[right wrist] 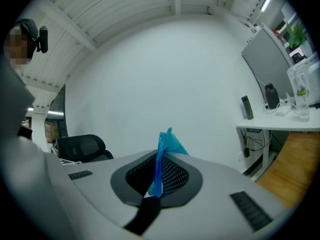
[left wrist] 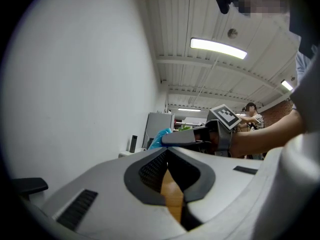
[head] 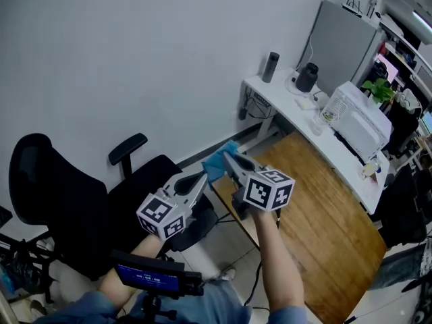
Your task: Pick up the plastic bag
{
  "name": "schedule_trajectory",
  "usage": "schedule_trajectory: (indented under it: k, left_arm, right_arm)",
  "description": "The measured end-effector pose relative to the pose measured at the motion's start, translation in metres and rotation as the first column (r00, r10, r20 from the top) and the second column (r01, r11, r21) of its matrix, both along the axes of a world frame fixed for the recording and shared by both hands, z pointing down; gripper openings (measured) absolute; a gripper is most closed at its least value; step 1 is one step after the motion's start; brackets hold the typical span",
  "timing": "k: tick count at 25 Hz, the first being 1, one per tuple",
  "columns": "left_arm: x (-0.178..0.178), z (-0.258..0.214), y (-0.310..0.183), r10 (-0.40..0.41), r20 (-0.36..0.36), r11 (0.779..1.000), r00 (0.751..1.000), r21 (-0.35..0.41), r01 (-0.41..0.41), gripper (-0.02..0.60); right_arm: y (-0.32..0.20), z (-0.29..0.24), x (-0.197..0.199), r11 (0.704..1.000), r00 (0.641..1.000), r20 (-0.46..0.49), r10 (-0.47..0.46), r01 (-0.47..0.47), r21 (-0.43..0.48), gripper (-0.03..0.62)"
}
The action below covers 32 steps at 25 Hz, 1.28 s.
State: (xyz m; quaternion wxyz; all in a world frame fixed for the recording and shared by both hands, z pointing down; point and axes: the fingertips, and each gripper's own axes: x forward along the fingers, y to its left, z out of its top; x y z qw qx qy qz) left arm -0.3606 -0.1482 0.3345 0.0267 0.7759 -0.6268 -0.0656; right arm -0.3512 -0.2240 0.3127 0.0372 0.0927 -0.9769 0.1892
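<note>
A small blue plastic bag (head: 219, 159) hangs in the air in front of the white wall, pinched by my right gripper (head: 231, 159). In the right gripper view the bag (right wrist: 167, 143) stands up between the shut jaws of the right gripper (right wrist: 160, 159), a crumpled tuft poking past the tips. My left gripper (head: 201, 179) is held just left of and below the bag, its tips close to the blue plastic. Its own view shows the left gripper (left wrist: 167, 151) with jaws together and nothing blue between them. There the bag (left wrist: 159, 137) shows at the right gripper's tip, beyond.
A black office chair (head: 61, 201) stands below left. At the right, a white desk (head: 297, 106) carries a monitor (head: 341, 42), a dark flask (head: 271, 66), a kettle (head: 306, 77) and a white appliance (head: 358, 120). A wooden tabletop (head: 324, 221) lies under my right arm.
</note>
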Motion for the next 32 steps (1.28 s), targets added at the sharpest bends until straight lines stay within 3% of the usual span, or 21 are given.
schedule_trajectory:
  k: [15, 32]
  left_arm:
    - [0.070, -0.028, -0.013, 0.158, -0.001, 0.985, 0.987, 0.072, -0.158, 0.003]
    - [0.193, -0.017, -0.013, 0.383, -0.022, 0.923, 0.923, 0.052, -0.382, 0.003]
  right_arm:
    - [-0.001, -0.013, 0.100, 0.983, 0.984, 0.005, 0.181, -0.181, 0.009, 0.000]
    - [0.014, 0.021, 0.249, 0.905, 0.906, -0.044, 0.421, -0.423, -0.055, 0.000]
